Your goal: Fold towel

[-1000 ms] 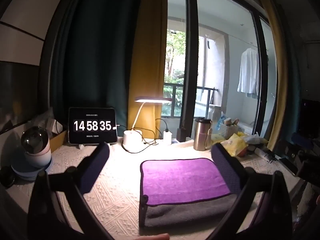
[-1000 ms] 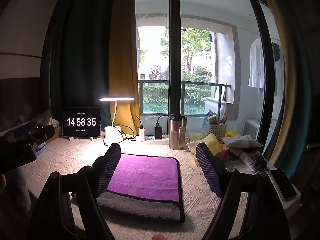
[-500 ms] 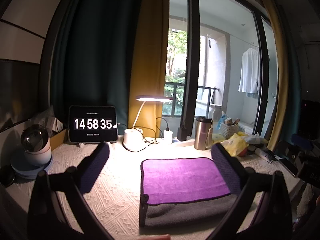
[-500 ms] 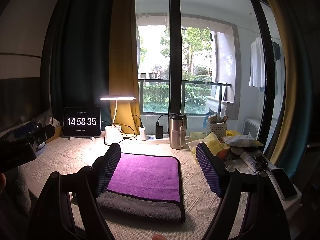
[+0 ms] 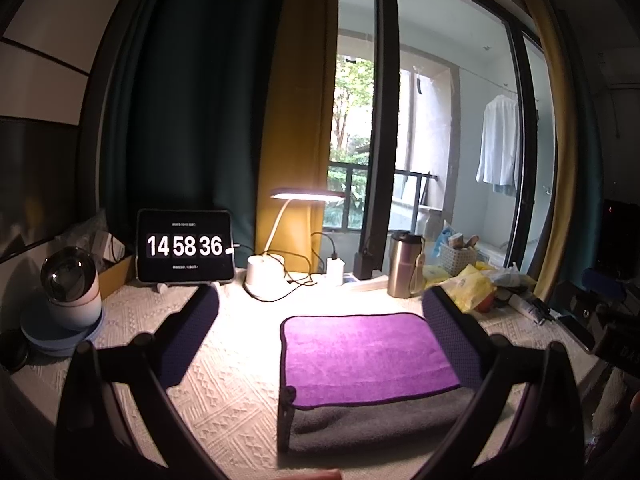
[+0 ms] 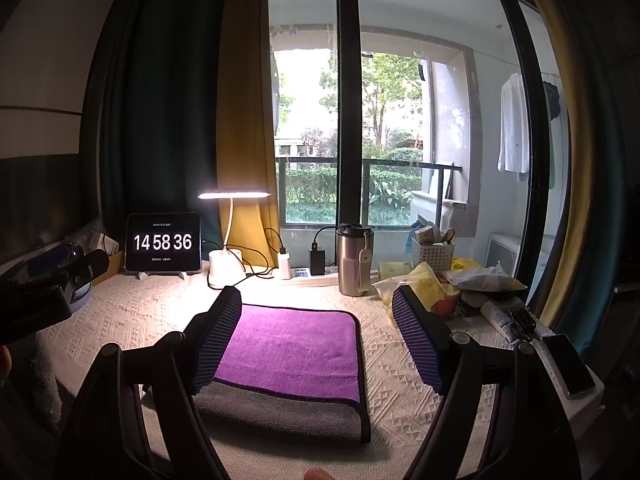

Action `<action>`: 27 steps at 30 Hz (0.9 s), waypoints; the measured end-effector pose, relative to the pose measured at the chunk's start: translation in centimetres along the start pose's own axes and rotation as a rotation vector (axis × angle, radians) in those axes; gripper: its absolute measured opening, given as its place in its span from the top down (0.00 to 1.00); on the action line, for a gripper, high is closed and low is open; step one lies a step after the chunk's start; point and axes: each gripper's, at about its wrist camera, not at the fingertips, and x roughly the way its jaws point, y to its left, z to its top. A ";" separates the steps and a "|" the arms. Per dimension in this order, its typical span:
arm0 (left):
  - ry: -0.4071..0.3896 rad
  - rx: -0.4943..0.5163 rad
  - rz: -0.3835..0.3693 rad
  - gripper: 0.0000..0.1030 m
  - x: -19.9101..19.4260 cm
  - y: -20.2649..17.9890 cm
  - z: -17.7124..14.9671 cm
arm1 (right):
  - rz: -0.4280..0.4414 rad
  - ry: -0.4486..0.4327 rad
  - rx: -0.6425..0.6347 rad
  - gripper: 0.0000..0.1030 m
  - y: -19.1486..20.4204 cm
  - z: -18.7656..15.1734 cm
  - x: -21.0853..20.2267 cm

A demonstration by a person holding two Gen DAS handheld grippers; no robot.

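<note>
towel (image 5: 366, 354) folded, purple over grey, flat on table (image 5: 224, 392) centre-near | left gripper (image 5: 320, 328) spread wide, empty, above | right gripper (image 6: 316, 332) same | folding looks done, maybe one fold left

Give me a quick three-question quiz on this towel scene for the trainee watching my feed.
1. True or false: the left gripper is shut on the towel.
2. Which towel colour faces up on the top layer: A grey, B purple, C white?
3. What stands between the desk lamp and the basket in the right wrist view?

Key: 1 false, both it and the right gripper are open and hold nothing. 2 B. 3 the steel tumbler.
</note>
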 end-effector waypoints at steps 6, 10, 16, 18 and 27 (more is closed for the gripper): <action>0.001 0.000 -0.001 0.01 0.0 0.0 0.1 | 0.000 -0.001 0.007 0.22 -0.3 -0.2 0.0; -0.001 -0.001 0.002 0.01 0.0 0.0 0.0 | 0.001 0.003 0.010 0.22 -0.4 -0.3 0.1; 0.001 0.000 -0.005 0.01 -0.1 0.0 0.1 | 0.001 0.003 0.010 0.22 -0.3 -0.3 0.1; 0.000 0.000 -0.006 0.01 -0.1 0.0 0.1 | 0.001 0.005 0.011 0.22 -0.4 -0.3 0.1; 0.004 0.000 -0.006 0.01 -0.1 0.0 0.1 | 0.003 0.009 0.012 0.22 -0.4 -0.3 0.0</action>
